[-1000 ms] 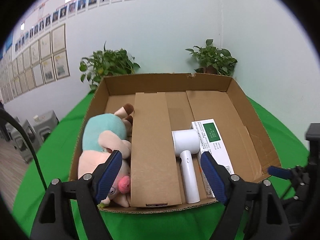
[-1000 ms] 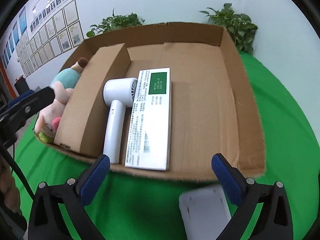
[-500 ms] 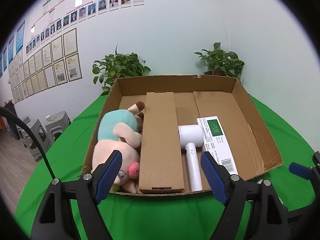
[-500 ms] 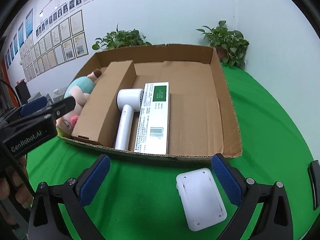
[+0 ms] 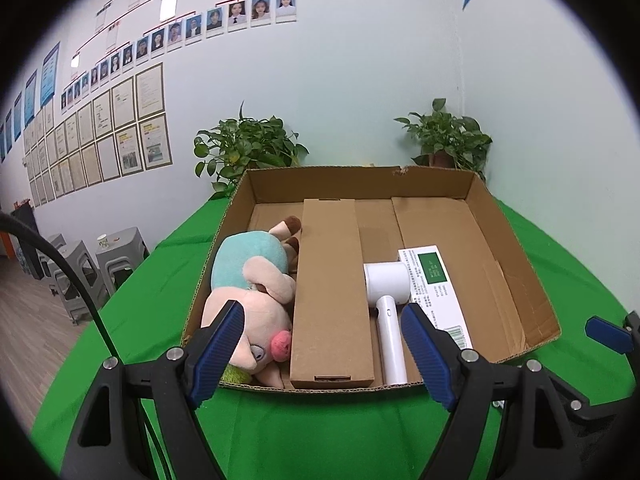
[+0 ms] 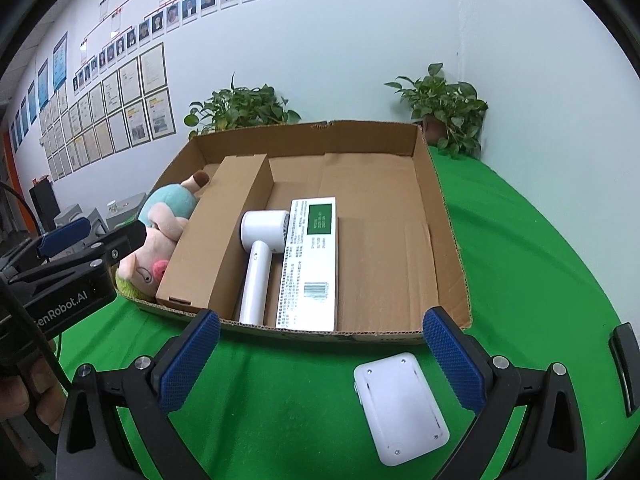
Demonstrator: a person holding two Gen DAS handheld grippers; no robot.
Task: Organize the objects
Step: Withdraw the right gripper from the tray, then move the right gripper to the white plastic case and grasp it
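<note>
Green tablecloth (image 6: 280, 400) now wider below cardboard box (image 6: 444, 216); white device (image 6: 400, 402) fully revealed; both grippers (image 5: 322, 354) (image 6: 320, 356) pulled back, fingers spread, empty.

On my desk (image 6: 540, 248) sits the tray (image 6: 448, 216). In it, from left to right, lie the plush (image 5: 248, 296), the long carton (image 5: 330, 292), the dryer (image 5: 388, 300) and the flat box (image 6: 316, 260), each just beside the next; the tray's right part is bare. Before the tray's near wall, on the desk, lies a small case (image 6: 400, 404), between my right tongs (image 6: 320, 364). Two plants (image 5: 248, 148) stand behind the tray.
</note>
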